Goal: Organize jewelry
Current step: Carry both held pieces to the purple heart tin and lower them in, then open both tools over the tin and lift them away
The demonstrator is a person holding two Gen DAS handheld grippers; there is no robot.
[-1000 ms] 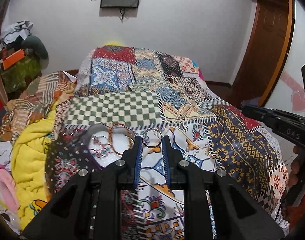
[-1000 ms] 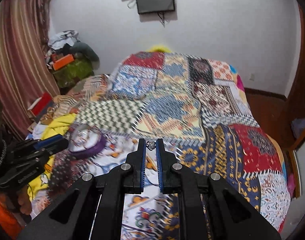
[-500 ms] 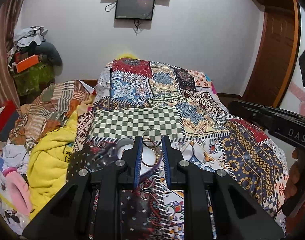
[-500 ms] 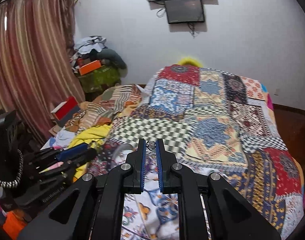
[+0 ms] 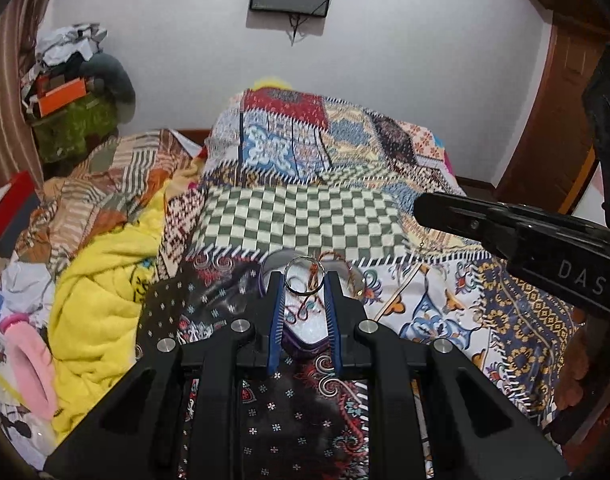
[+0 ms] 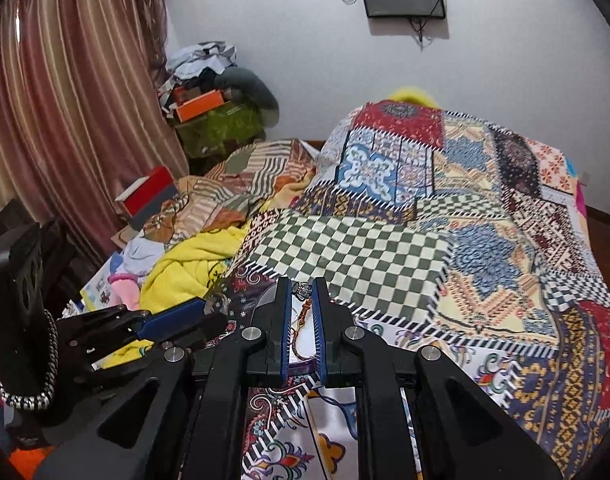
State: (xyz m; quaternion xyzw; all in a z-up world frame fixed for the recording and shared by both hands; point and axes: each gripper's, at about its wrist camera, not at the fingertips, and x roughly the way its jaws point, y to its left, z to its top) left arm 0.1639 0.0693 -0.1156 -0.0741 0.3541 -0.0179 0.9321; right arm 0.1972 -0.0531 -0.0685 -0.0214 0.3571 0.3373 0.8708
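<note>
— What does the room hold?
— A patchwork bedspread (image 5: pixel 305 220) covers the bed; a yellow blanket (image 5: pixel 101 276) lies crumpled at its left; a striped curtain (image 6: pixel 65 112) hangs beside the white wall (image 5: pixel 405 72).
— And the jewelry?
— The left gripper (image 5: pixel 303 280) clamps a silver ring (image 5: pixel 305 276) above a purple-rimmed dish (image 5: pixel 273 264); the right gripper (image 6: pixel 302 290) pinches a small dark trinket (image 6: pixel 302 289).

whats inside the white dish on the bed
In the white dish a reddish cord bracelet and thin wire pieces show. The left gripper, holding a silver ring, hides the rest.
</note>
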